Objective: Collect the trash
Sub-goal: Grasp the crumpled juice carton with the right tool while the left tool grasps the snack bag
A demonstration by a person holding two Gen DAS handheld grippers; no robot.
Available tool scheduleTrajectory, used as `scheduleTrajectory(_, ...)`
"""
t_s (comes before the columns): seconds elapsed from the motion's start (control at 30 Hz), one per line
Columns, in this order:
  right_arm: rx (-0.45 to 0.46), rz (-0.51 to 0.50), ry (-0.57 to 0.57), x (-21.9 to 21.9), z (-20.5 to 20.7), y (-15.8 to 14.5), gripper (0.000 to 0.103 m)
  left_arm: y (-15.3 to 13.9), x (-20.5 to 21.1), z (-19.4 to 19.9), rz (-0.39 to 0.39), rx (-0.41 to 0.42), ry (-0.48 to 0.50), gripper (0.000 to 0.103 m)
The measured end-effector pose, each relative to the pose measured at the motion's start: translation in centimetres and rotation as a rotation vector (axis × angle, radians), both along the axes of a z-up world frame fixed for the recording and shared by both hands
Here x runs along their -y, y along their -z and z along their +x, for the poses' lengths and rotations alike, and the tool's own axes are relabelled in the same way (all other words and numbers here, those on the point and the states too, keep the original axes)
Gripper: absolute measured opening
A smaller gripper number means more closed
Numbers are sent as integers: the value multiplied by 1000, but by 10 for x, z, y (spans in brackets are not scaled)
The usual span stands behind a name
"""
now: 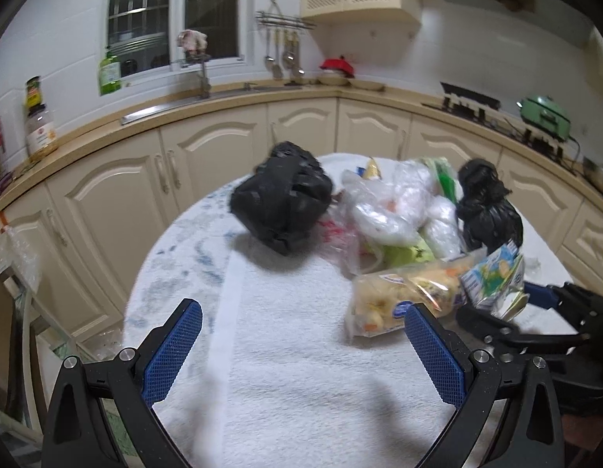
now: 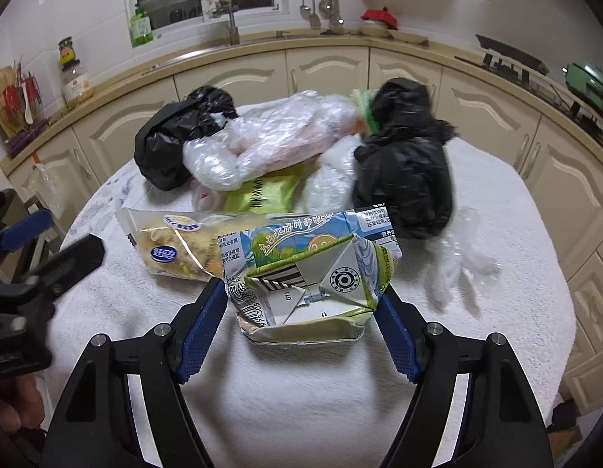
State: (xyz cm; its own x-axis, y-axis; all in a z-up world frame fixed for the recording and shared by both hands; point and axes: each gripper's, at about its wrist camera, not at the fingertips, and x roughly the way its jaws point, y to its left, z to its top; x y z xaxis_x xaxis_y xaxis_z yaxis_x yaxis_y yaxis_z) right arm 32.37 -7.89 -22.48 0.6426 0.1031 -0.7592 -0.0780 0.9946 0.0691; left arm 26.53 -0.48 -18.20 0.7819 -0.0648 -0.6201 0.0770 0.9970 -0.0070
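A crumpled milk carton [image 2: 301, 265] sits at the near side of a trash pile on the towel-covered round table [image 2: 301, 397]. My right gripper [image 2: 301, 288] has both blue pads against the carton's sides, shut on it. The carton [image 1: 492, 280] and the right gripper [image 1: 535, 308] also show at the right edge of the left wrist view. A clear snack wrapper [image 1: 403, 300] lies beside the carton. Behind it are two black bags [image 1: 282, 202] [image 1: 486, 206], clear plastic bags [image 1: 395, 206] and a green wrapper [image 2: 262, 195]. My left gripper [image 1: 303, 308] hovers open over bare towel, nothing between its fingers.
Cream kitchen cabinets [image 1: 208, 163] and a countertop curve close behind the table. Jars [image 1: 40, 128], a green bottle [image 1: 109, 72], a sink tap [image 1: 202, 74] and a stove with a green pot [image 1: 545, 115] stand on the counter. A loose clear film [image 2: 461, 265] lies right of the carton.
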Motion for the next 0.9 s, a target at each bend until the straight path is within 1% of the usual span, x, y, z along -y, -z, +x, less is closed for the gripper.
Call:
scheduleTrajectory(0.2, 15, 21, 59, 32, -6, -6, 76, 7, 26, 21, 72, -36, 86, 102)
scheduleTrajectory(0.33, 18, 39, 94, 52, -9, -6, 76, 11, 39, 35, 79, -61, 132, 102)
scheduleTrajectory(0.47, 16, 69, 115, 67, -9, -5, 76, 25, 54, 62, 146, -127, 227, 102)
scheduleTrajectory(0.53, 15, 70, 118, 69, -8, -3, 76, 28, 58, 71, 181, -133, 267, 102)
scheduleTrajectory(0.63, 11, 77, 115, 71, -7, 0, 76, 25, 65, 81, 214, -142, 364, 102)
scheduleTrajectory(0.7, 10, 83, 118, 72, -8, 1, 76, 22, 71, 82, 245, -135, 413, 99)
scheduleTrajectory(0.77, 11, 87, 121, 75, -9, 2, 76, 23, 80, 80, 283, -132, 456, 82)
scheduleTrajectory(0.8, 11, 87, 125, 76, -9, 2, 76, 25, 83, 79, 296, -141, 473, 76)
scheduleTrajectory(0.9, 12, 90, 132, 78, -10, 2, 76, 30, 93, 75, 350, -128, 487, 69)
